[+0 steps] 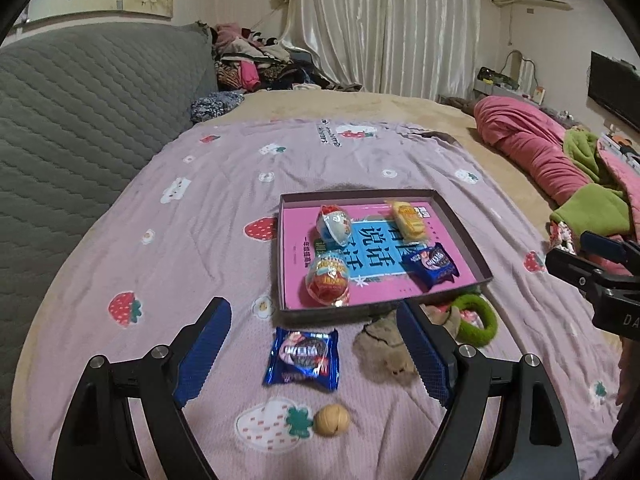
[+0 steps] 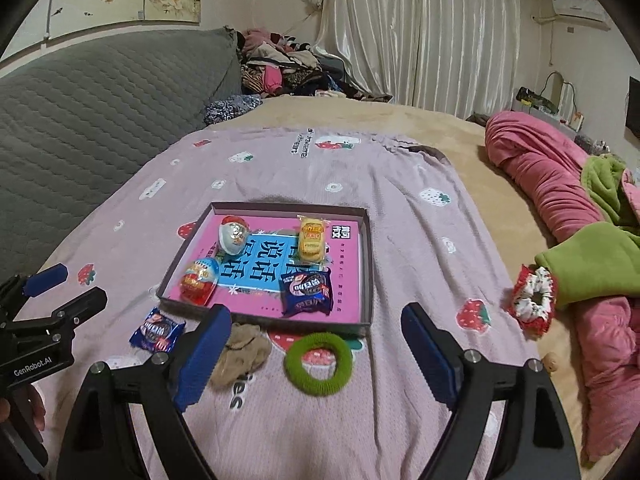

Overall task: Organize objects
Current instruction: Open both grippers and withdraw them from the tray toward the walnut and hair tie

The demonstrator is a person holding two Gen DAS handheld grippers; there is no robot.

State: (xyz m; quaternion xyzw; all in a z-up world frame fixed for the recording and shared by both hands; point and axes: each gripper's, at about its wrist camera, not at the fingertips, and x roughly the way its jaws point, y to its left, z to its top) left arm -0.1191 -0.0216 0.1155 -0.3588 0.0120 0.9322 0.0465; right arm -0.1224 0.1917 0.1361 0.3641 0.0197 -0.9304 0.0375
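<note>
A shallow box [image 1: 360, 309] [image 2: 276, 320] with a pink printed bottom lies on the lilac strawberry blanket. It holds two toy eggs [image 1: 334, 226] [image 1: 327, 280], a yellow snack pack [image 1: 408, 218] and a blue biscuit packet [image 1: 431, 265]. In front of it lie a second blue biscuit packet [image 1: 302, 356] [image 2: 158, 334], a beige cloth bundle [image 1: 380, 350] [image 2: 242, 354], a green hair ring [image 1: 486, 318] [image 2: 294, 362] and a small tan ball [image 1: 332, 420]. My left gripper [image 1: 318, 350] [image 2: 60, 292] hangs open above the loose packet. My right gripper [image 2: 318, 356] [image 1: 588, 254] hangs open above the green ring. Neither holds anything.
A red and white floral scrunchie [image 2: 534, 300] lies at the blanket's right edge beside green and pink bedding [image 2: 580, 264]. A grey quilted sofa back [image 1: 80, 128] rises on the left. Piled clothes [image 1: 256, 60] lie far behind. A hand [image 2: 24, 404] holds the left gripper's handle.
</note>
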